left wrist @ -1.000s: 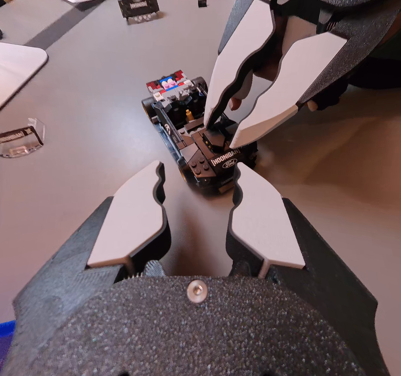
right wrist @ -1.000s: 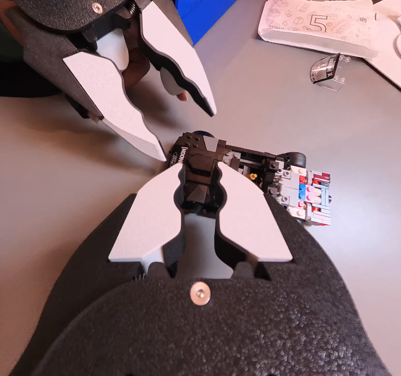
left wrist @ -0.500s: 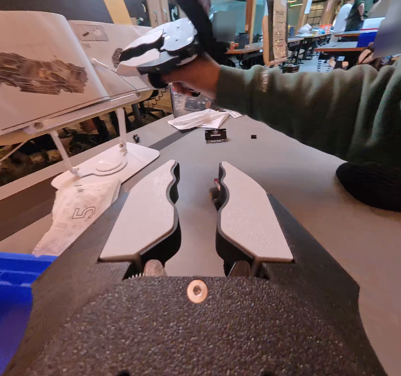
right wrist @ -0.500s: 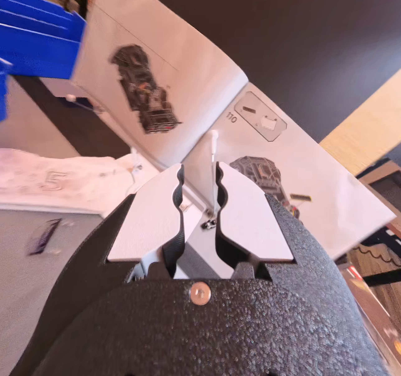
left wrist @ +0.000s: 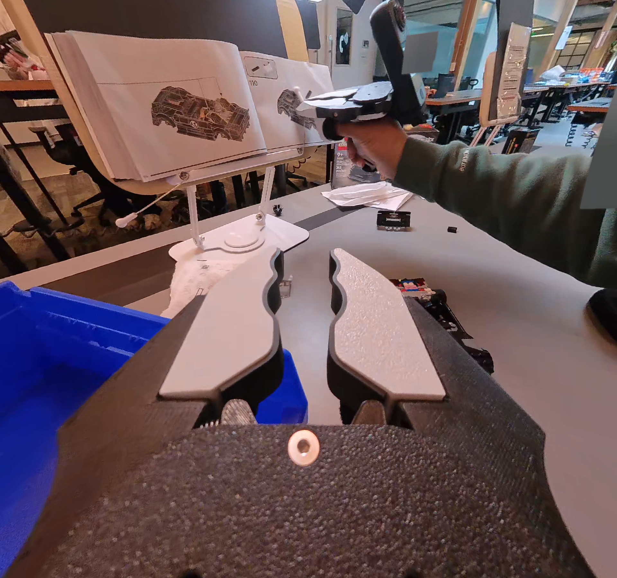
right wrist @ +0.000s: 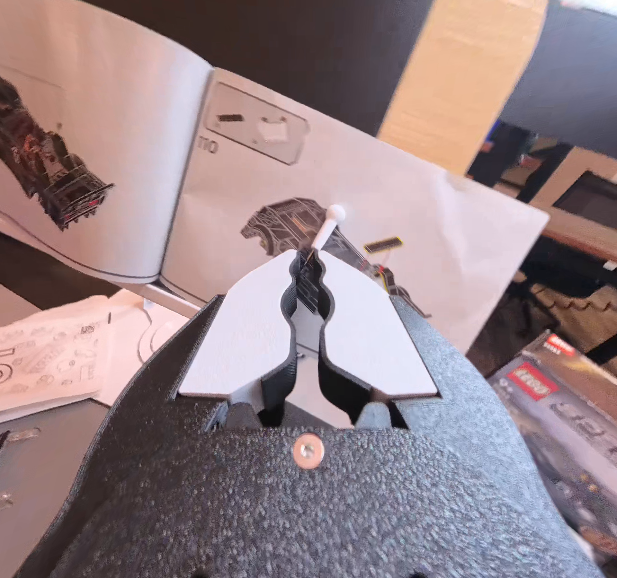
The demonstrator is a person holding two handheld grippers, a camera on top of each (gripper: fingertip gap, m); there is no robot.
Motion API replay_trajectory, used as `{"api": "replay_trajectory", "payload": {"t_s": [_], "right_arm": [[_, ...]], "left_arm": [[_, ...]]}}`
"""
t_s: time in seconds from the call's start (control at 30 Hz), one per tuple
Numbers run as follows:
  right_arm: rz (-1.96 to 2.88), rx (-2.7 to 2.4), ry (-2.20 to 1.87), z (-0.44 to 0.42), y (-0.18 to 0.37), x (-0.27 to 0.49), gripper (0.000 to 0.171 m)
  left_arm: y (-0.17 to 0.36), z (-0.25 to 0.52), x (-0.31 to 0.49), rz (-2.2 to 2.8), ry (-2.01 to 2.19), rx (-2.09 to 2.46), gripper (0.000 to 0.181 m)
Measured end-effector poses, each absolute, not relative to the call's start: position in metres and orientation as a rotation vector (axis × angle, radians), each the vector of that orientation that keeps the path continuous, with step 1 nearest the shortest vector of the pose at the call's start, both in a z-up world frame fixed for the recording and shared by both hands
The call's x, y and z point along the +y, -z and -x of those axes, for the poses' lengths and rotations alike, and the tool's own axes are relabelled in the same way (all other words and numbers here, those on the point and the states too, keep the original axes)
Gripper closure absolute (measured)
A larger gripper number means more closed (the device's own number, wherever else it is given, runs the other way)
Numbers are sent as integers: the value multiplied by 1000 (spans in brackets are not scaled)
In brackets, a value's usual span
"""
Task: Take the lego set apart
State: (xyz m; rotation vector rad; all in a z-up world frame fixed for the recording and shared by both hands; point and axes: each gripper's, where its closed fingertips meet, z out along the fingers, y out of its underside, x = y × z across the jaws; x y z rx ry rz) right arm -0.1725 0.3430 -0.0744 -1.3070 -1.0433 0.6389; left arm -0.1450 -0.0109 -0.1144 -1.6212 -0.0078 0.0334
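I am pinching my right tool (right wrist: 309,255) on the booklet stand's white page-holder pin (right wrist: 329,225), having lifted it off the lego car (left wrist: 434,301). My left tool (left wrist: 305,255) is hanging spread, empty. The car is sitting untouched near the tabletop's (left wrist: 484,261) right edge; I am probably turning a page.

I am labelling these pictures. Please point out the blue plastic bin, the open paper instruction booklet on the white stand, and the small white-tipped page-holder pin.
blue plastic bin (left wrist: 66,338), left wrist view, inner wall.
open paper instruction booklet (left wrist: 160,71), left wrist view, left page.
white-tipped page-holder pin (right wrist: 329,225), right wrist view, its shaft.
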Motion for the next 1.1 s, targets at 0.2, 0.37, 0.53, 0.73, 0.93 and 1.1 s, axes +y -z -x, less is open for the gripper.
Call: {"api": "replay_trajectory", "payload": {"t_s": [0.2, 0.37, 0.53, 0.73, 0.93, 1.1], "right_arm": [[1455, -876, -833, 155, 89, 355, 163], [1575, -698, -1058, 145, 105, 359, 162], [1632, -568, -1217, 141, 115, 360, 162], [1646, -434, -1422, 137, 123, 359, 162], [1645, -323, -1637, 133, 132, 355, 162], [1649, -296, -1721, 132, 138, 352, 161]], "left_arm": [[117, 146, -8, 1651, -45, -8, 156], [116, 142, -4, 1664, -54, 15, 157], [118, 138, -2, 1678, -48, 21, 157], [120, 133, -2, 1685, -41, 25, 157], [126, 131, -1, 1697, -28, 25, 157], [128, 129, 0, 1705, -26, 39, 157]]}}
